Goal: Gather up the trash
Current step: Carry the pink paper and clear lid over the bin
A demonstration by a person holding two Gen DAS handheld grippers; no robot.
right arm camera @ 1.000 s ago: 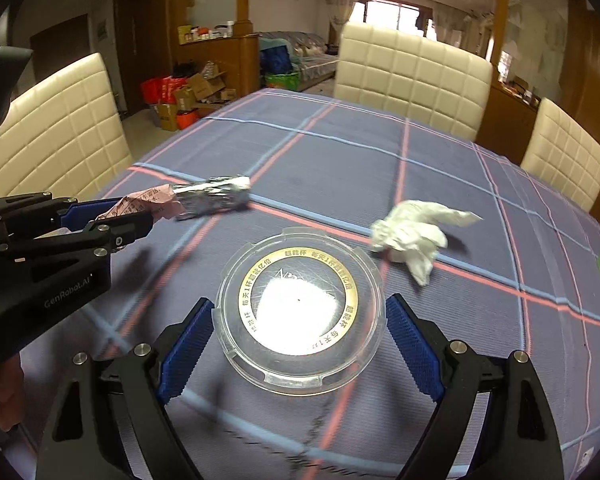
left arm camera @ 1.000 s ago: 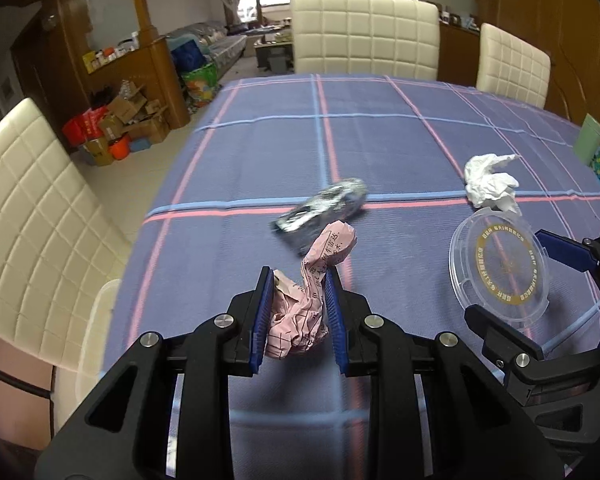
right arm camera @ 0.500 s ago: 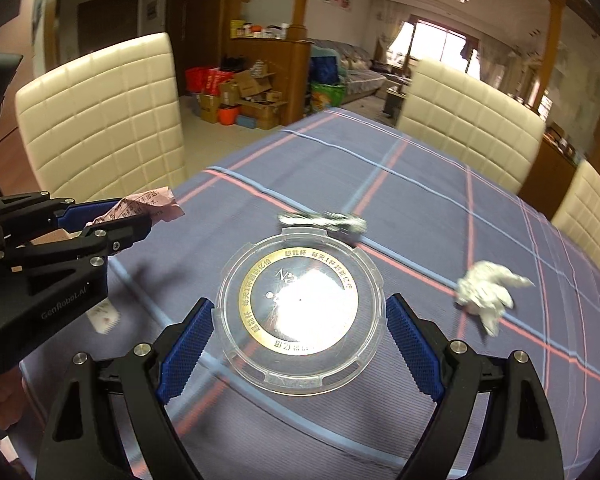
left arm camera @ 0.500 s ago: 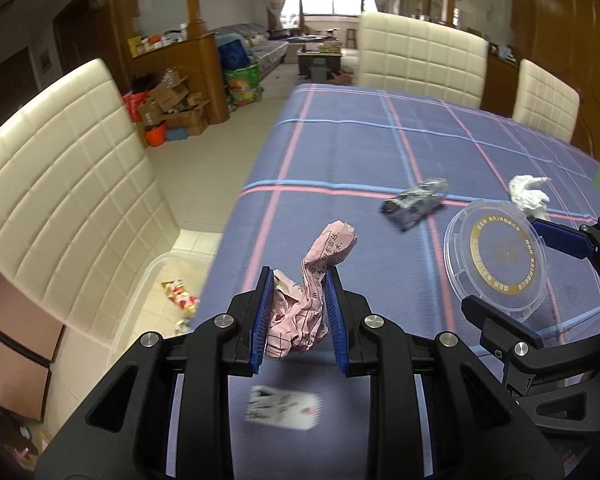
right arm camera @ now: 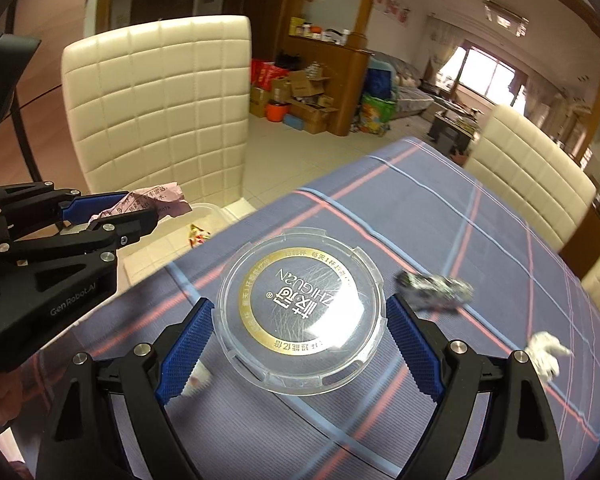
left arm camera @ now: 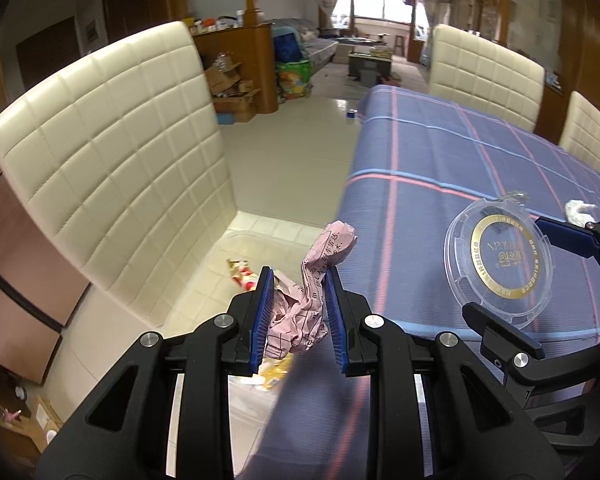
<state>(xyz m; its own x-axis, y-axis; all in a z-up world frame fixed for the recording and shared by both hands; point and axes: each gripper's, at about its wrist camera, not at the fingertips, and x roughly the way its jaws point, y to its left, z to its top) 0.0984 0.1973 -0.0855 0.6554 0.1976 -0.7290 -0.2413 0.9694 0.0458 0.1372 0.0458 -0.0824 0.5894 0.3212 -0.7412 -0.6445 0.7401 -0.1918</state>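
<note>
Gripping crumpled pink paper (left arm camera: 300, 312), left hand-held gripper (left arm camera: 298, 316) is hovering over surface (left arm camera: 440, 168) edge; right hand-held gripper (right arm camera: 300, 344), at 3 o'clock, is clamping clear plastic lid (right arm camera: 300, 312).

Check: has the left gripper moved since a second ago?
Yes. The left gripper, shut on pink paper, swung left off the table toward the floor bin.

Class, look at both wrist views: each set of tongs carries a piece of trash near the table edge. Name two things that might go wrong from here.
1. The clear plastic lid is gripped only by its rim in the right tongs; it may slip or pop out.
2. The clear bin on the floor sits close beside the cream chair and the table, so the pink crumpled paper, dropped from the left tongs, may miss it.
</note>
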